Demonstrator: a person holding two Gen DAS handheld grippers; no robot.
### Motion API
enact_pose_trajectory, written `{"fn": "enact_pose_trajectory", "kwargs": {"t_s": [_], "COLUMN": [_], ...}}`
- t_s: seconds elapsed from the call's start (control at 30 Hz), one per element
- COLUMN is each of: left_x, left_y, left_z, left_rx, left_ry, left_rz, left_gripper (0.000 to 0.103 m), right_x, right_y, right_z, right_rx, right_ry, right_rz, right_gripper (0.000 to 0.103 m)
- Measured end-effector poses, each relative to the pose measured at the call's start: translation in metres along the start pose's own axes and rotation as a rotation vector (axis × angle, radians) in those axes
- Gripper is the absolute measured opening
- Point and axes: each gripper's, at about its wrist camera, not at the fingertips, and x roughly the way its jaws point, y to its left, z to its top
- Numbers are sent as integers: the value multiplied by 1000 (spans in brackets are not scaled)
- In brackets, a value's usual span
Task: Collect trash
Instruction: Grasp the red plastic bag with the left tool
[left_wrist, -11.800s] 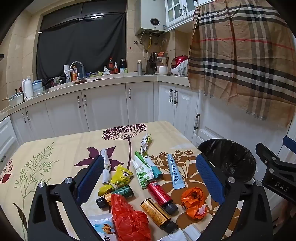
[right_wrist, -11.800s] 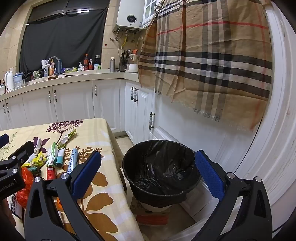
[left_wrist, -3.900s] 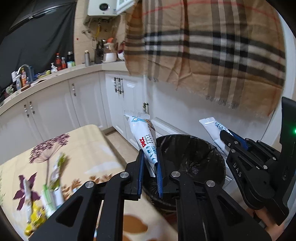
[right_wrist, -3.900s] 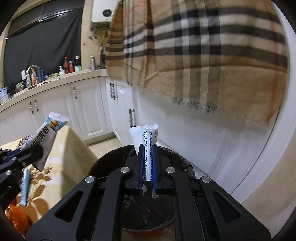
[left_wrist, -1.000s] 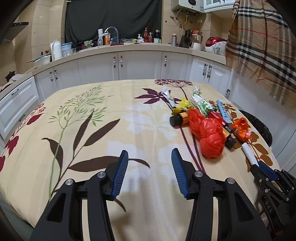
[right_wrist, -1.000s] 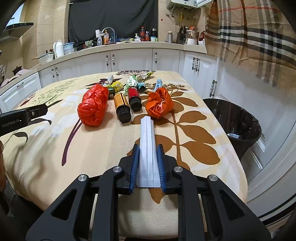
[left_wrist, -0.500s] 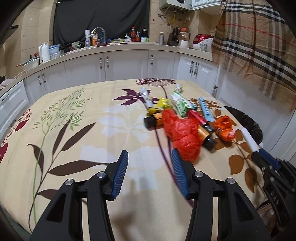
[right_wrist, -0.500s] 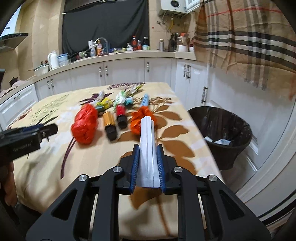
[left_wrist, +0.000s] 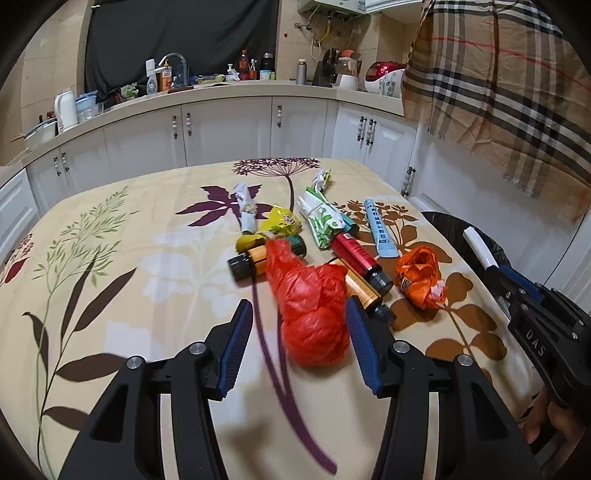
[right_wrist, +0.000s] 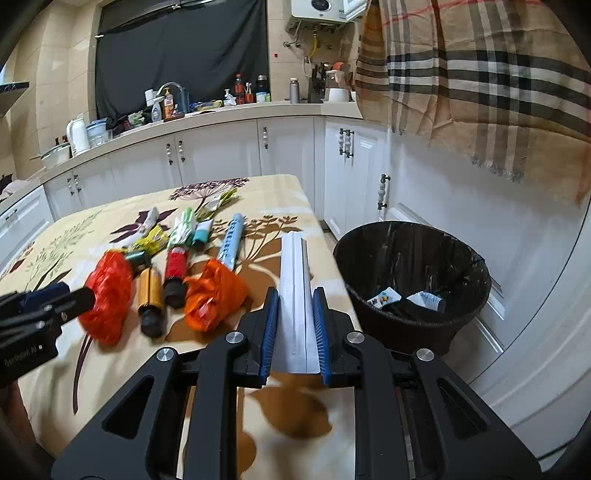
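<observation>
handling notes: right gripper is clamped on a white tube, flat and pliable; pads bear on its lower half, and the free end sticks forward, so it will likely flex but not slip. it is carried above the table edge, near the bin, which already holds 2 scraps. left gripper has jaws opening, nothing pressed between them; the red bag lies just ahead on the table, partly between the fingers. bag is probably light, soft, crinkly: take it across the bulky lower knot, where the film is thickest, not the loose upper tail.
</observation>
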Motion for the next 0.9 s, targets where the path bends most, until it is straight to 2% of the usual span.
{"fn": "enact_pose_trajectory", "kwargs": {"t_s": [0.27,0.3,0.37,0.57,0.7,0.9], "left_x": [23,24,26,22,9,-6], "left_y": [-4,-4,-5,-6,-5,-19], "left_z": [6,6,6,5,9,32], "left_rx": [-8,-11,-3,9,4,41], "left_ry": [41,43,49,33,-3,-84], "left_rz": [2,1,-3,-4,-7,-44], "left_gripper": [55,53,41,34,33,33], "right_x": [18,19,20,21,21,16], "right_y": [-7,-7,-8,-9,-11,-23], "right_z": [11,12,13,13,16,29], "right_rx": [15,15,17,17,19,35], "right_ry": [19,22,25,29,24,-9], "right_rz": [6,7,9,13,10,-3], "right_gripper": [19,19,19,19,19,19]}}
